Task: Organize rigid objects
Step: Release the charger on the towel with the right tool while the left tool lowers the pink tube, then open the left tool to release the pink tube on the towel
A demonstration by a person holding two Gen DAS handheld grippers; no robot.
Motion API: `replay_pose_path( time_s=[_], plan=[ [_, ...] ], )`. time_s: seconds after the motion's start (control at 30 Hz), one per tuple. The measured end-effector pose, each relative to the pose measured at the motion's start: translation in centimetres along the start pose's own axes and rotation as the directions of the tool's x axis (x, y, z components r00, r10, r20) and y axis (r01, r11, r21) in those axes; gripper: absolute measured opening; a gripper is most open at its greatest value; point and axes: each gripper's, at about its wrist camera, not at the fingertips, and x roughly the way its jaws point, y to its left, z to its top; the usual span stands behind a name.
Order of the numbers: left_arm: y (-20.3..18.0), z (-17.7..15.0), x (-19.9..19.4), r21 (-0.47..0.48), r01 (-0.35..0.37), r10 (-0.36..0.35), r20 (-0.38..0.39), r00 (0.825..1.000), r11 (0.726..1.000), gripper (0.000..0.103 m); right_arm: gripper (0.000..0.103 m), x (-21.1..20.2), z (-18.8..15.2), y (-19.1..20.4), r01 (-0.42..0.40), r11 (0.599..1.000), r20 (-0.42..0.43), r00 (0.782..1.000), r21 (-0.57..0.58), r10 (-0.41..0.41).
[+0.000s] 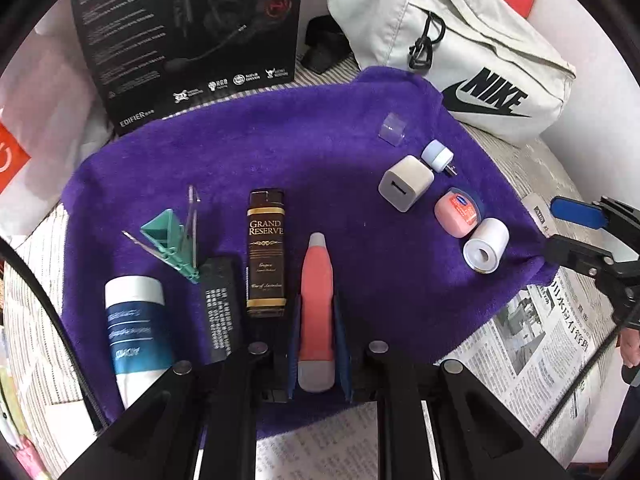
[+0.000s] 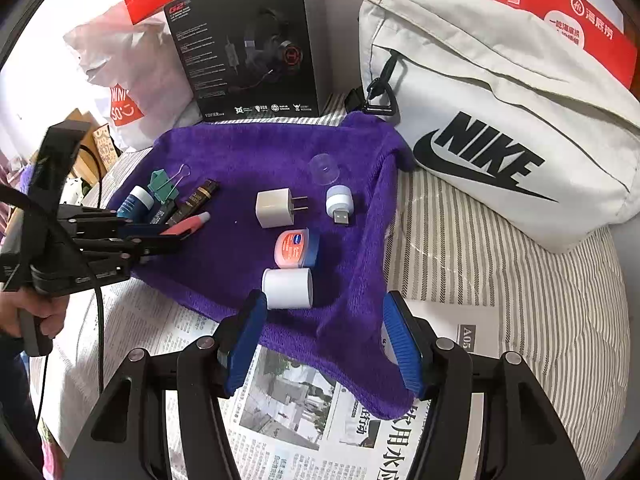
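Note:
My left gripper (image 1: 317,304) is shut on a coral pen-shaped tube (image 1: 316,280) with grey ends, low over the purple towel (image 1: 320,152). It is beside a row made of a brown box (image 1: 266,252), a black bar (image 1: 220,308), a white-blue tube (image 1: 134,320) and a green binder clip (image 1: 168,240). My right gripper (image 2: 325,308) is open over the towel's near edge (image 2: 360,360), with nothing gripped. A white roll (image 2: 288,288) lies just ahead of its left finger. Beyond the roll are a pink jar (image 2: 294,248), a white charger (image 2: 274,208), a USB light (image 2: 338,202) and a clear cap (image 2: 324,168).
A black headset box (image 2: 256,40) and a white Nike bag (image 2: 500,120) stand behind the towel. Newspaper (image 2: 288,420) covers the striped bedding (image 2: 500,280) in front. A red bag (image 2: 568,20) is at the back right. A person's hand (image 2: 28,308) holds the left gripper's handle.

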Motion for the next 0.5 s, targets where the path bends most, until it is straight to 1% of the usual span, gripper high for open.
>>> replay_pose_path(
  time_s=[0.1,0.3,0.5],
  plan=[
    [-0.3,0.0,0.4,0.013,-0.017,0.018,-0.009,1.000,1.000,0.016,0.060,-0.2,-0.1,-0.2,-0.005,1.000,0.003,1.000,0.010,0.005],
    [-0.4,0.0,0.5,0.025,-0.024,0.025,-0.018,1.000,0.999,0.016,0.060,-0.3,-0.6,-0.4,-0.015,1.000,-0.003,1.000,0.027,0.016],
    [-0.7,0.0,0.4,0.028,-0.004,0.005,-0.035,0.999,1.000,0.026,0.060,-0.5,-1.2,-0.2,-0.029,0.999,-0.009,1.000,0.041,0.029]
  ],
)
